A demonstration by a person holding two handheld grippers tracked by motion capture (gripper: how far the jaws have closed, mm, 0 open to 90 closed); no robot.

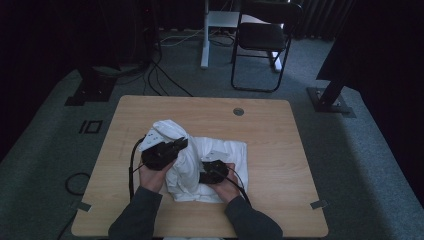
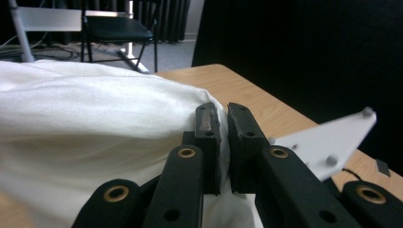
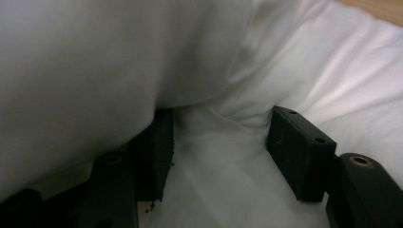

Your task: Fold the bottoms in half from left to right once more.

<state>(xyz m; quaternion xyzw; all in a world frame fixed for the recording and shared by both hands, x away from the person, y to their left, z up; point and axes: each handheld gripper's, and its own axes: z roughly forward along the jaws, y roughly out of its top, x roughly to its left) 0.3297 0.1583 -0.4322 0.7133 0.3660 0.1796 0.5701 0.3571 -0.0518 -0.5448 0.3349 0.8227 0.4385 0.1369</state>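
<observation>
A white cloth (image 1: 220, 150) lies bunched in the middle of the wooden table (image 1: 280, 130). My left gripper (image 1: 182, 144) holds up a fold of it at the cloth's left side. In the left gripper view its jaws (image 2: 223, 118) are pressed together with the cloth (image 2: 95, 109) pinched low between them. My right gripper (image 1: 202, 176) sits at the cloth's near side, pointing left into it. In the right gripper view it (image 3: 221, 116) stands open, with cloth (image 3: 309, 61) lying between the jaws and a fold draped over the left jaw.
A round grommet hole (image 1: 238, 111) sits near the table's far edge. Bare wood lies left and right of the cloth. Beyond the table stand a black chair (image 1: 265, 35), a white desk leg (image 1: 205, 40) and floor cables (image 1: 155, 75).
</observation>
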